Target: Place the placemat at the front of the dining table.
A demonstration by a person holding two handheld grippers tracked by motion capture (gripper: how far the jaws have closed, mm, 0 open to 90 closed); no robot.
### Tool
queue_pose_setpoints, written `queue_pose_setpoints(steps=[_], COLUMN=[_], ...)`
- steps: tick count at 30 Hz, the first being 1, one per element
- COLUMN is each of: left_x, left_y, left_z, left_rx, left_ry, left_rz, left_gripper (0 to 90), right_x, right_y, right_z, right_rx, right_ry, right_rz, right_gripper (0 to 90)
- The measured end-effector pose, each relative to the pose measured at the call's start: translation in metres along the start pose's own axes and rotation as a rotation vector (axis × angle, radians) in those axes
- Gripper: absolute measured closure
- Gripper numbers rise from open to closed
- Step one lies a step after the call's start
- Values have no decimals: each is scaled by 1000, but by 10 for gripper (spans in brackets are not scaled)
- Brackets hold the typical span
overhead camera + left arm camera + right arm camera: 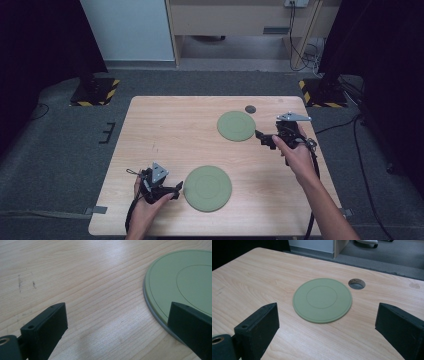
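Left gripper (176, 191) — jaws spread — sits just beside the near plate (207, 188). Right gripper (261, 136), jaws wide too, faces the far plate (236, 125) — near, not touching.

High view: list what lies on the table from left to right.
Left gripper → near plate → far plate → table hole → right gripper.

Bare table (165, 135) lies open left of the far green disc (236, 125); the near green disc (207, 188) blocks the front.
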State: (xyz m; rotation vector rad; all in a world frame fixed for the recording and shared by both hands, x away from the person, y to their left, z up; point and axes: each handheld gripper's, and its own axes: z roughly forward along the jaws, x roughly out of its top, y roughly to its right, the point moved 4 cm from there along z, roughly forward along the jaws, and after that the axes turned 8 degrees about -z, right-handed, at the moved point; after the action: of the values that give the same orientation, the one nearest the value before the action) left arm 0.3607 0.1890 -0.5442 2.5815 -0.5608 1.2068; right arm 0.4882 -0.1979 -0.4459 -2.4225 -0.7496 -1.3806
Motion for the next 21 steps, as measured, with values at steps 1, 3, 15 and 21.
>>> queue_pose_setpoints(steps=[1, 3, 15, 21], left_x=[0, 0, 0, 0], left_y=[0, 0, -2, -3], left_z=[0, 0, -1, -3], left_rx=[1, -1, 1, 4], left_ry=[-1, 0, 1, 3], left_rz=[0, -2, -6, -9], left_gripper=[19, 19, 19, 19], right_x=[-2, -7, -28, -40], right_y=[-1, -3, -12, -16], right_z=[-1, -2, -6, -5], right_rx=[1, 4, 17, 22], right_ry=[-2, -9, -33, -65], right_rz=[-1, -13, -24, -31], right_gripper=[53, 53, 49, 45])
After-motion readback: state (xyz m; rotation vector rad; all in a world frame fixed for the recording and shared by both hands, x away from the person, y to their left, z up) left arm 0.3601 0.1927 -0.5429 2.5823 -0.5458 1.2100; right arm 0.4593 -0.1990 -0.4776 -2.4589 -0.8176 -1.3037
